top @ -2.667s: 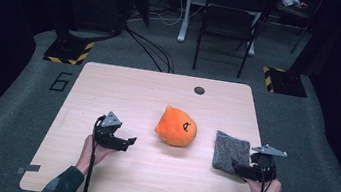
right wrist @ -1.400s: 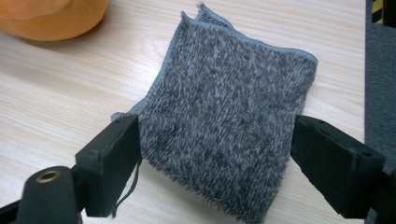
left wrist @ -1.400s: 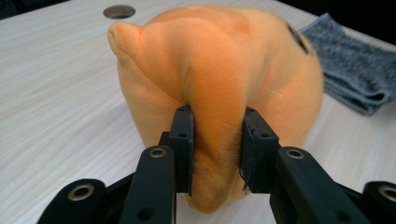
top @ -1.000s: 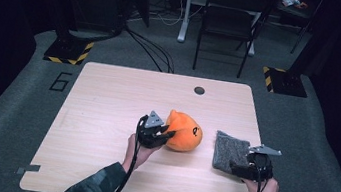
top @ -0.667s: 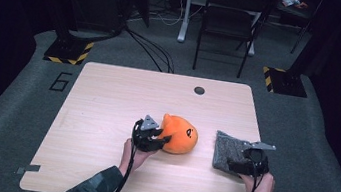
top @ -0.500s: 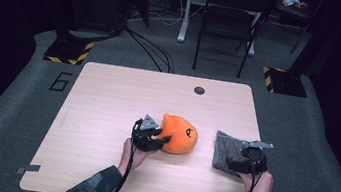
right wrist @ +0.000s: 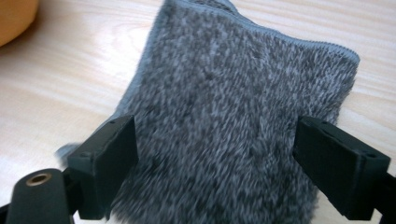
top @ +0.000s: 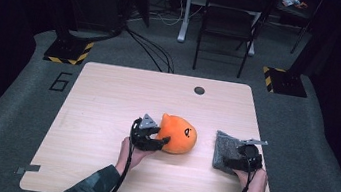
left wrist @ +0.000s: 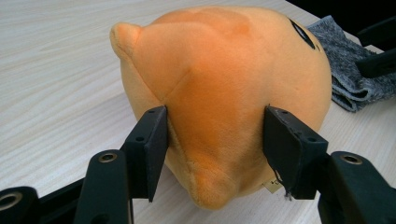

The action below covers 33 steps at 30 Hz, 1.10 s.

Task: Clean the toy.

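Orange plush toy [top: 178, 134] sits on the tabletop [top: 107, 97], its near end between the fingers [left wrist: 148, 144] of the left gripper [top: 151, 136]. In the left gripper view the two pads flank the plush's tapered rear. The left pad is against the fabric at a seam; whether the right pad touches, or merely stands at the fabric's edge, I cannot tell. These fingers have just been opening, with the toy between them, standing about half spread; whether they press on it now I cannot tell.

Grey fuzzy cloth [top: 225, 150] lies flat beyond and beneath the right gripper [top: 236, 158], well apart from the plush. In the right gripper view its fingers [right wrist: 109, 156] stand wide, one over each side edge of the cloth [right wrist: 233, 107], pile showing between them and nothing pinched.

Judged progress: early. Both tools are placed at their objects, neither object is lifted, and the cloth is not yet gripped. Left to do, likely: settle a firm hold on the plush, close on the cloth, bring the two together.
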Available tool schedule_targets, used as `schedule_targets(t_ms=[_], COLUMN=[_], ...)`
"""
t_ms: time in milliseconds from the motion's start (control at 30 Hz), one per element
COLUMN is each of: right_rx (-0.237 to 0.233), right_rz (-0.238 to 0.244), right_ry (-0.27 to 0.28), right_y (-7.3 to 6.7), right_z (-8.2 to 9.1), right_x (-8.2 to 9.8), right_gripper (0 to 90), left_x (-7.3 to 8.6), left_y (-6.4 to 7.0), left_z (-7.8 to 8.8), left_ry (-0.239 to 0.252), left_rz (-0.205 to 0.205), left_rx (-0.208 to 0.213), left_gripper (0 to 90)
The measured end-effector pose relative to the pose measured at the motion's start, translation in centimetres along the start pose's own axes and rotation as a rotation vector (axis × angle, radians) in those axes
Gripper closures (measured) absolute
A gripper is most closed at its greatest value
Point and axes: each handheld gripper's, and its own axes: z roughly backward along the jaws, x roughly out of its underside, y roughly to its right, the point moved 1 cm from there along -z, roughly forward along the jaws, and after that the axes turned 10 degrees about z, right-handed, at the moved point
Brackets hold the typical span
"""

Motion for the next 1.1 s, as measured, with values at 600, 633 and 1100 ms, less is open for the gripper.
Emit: schedule_targets(t_ms=[600, 633, 1100], right_rx=[-0.029, -0.028, -0.051], right_rz=[0.051, 0.041, -0.010], right_ry=[0.000, -0.003, 0.156], right_y=[-0.2, -0.3, -0.1], right_z=[-0.9, -0.9, 1.9], right_x=[0.6, 0.5, -0.9], right_gripper=[69.3, 71.7, 76.0], left_x=[0.6, 0.6, 0.6], left_y=[0.1, 0.1, -0.1], left_z=[0.1, 0.0, 0.1], left_ry=[-0.006, 0.000, -0.001], left_rz=[-0.025, -0.024, -0.028], left_rx=[0.008, 0.005, 0.012], left_gripper=[53.4, 53.5, 53.1])
